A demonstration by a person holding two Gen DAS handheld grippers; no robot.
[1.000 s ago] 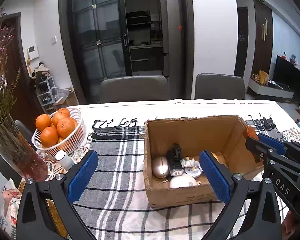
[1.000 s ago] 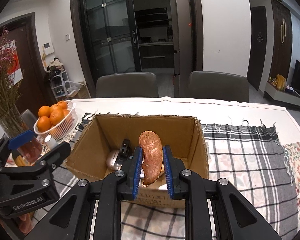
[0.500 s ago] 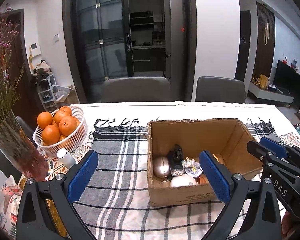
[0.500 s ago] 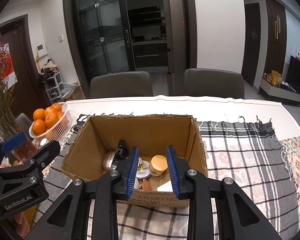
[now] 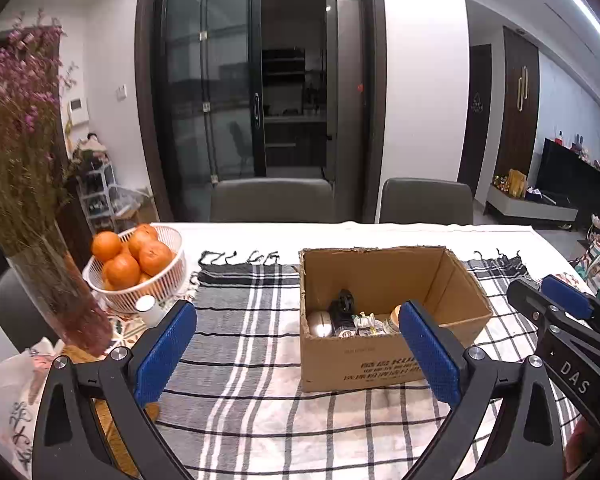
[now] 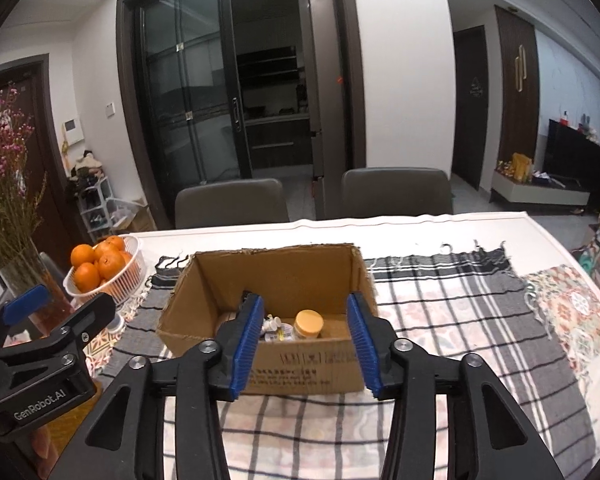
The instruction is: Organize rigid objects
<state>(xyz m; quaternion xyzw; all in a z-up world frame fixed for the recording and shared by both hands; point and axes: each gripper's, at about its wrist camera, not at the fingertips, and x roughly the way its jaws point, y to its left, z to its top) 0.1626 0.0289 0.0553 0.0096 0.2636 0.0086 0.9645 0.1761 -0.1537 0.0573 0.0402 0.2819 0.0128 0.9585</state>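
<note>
An open cardboard box stands on a plaid cloth. Inside lie several small items: a silver round object, a black device, small packets and a jar with an orange lid. My left gripper is open and empty, held back from the box's near left side. My right gripper is open and empty, just in front of the box's near wall; it also shows at the right edge of the left wrist view.
A white basket of oranges and a glass vase of dried purple flowers stand at the left. A small white-capped bottle sits by the basket. Two grey chairs stand behind the table.
My right gripper let go of the brown oblong object into the box, opened wide and drew back. My left gripper also pulled back from the box.
</note>
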